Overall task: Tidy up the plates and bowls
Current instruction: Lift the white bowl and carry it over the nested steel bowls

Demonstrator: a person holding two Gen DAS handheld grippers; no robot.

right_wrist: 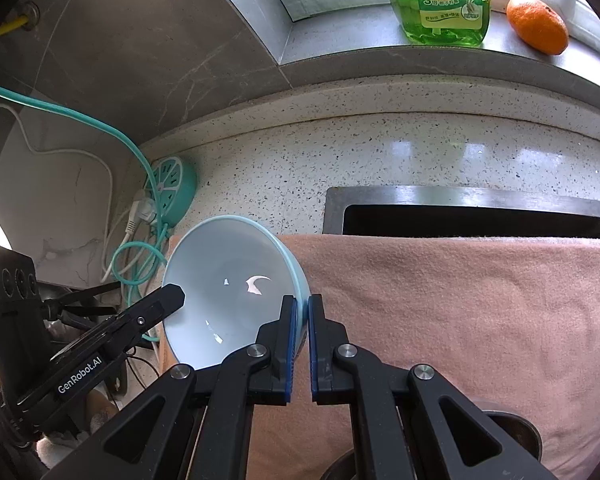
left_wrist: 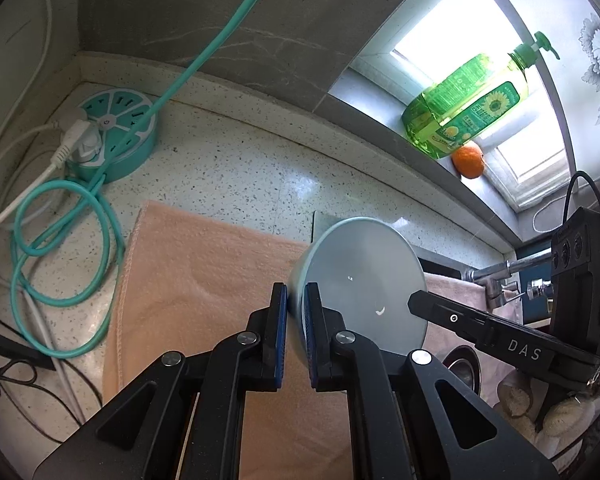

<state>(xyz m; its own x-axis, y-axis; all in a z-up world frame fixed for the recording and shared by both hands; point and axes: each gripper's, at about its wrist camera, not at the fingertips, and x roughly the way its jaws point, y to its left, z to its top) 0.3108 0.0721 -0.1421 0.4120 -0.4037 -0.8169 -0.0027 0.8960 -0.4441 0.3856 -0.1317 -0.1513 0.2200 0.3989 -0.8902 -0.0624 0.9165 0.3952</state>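
A light blue bowl point(left_wrist: 364, 280) is held on its side above a peach towel point(left_wrist: 204, 280). My left gripper point(left_wrist: 296, 300) is shut on its rim at one side. My right gripper point(right_wrist: 303, 312) is shut on the opposite rim of the same bowl point(right_wrist: 228, 280), whose inside faces the right wrist camera. The right gripper also shows in the left wrist view point(left_wrist: 420, 304), and the left gripper in the right wrist view point(right_wrist: 172, 296). The bowl is empty and hangs between both grippers.
A speckled counter point(left_wrist: 228, 160) holds a teal power hub point(left_wrist: 112, 136) with looped cables point(left_wrist: 60, 240) at the left. A steel sink point(right_wrist: 472, 216) lies behind the towel point(right_wrist: 460, 300). A green soap bottle point(left_wrist: 464, 108) and an orange point(left_wrist: 468, 160) stand on the window sill.
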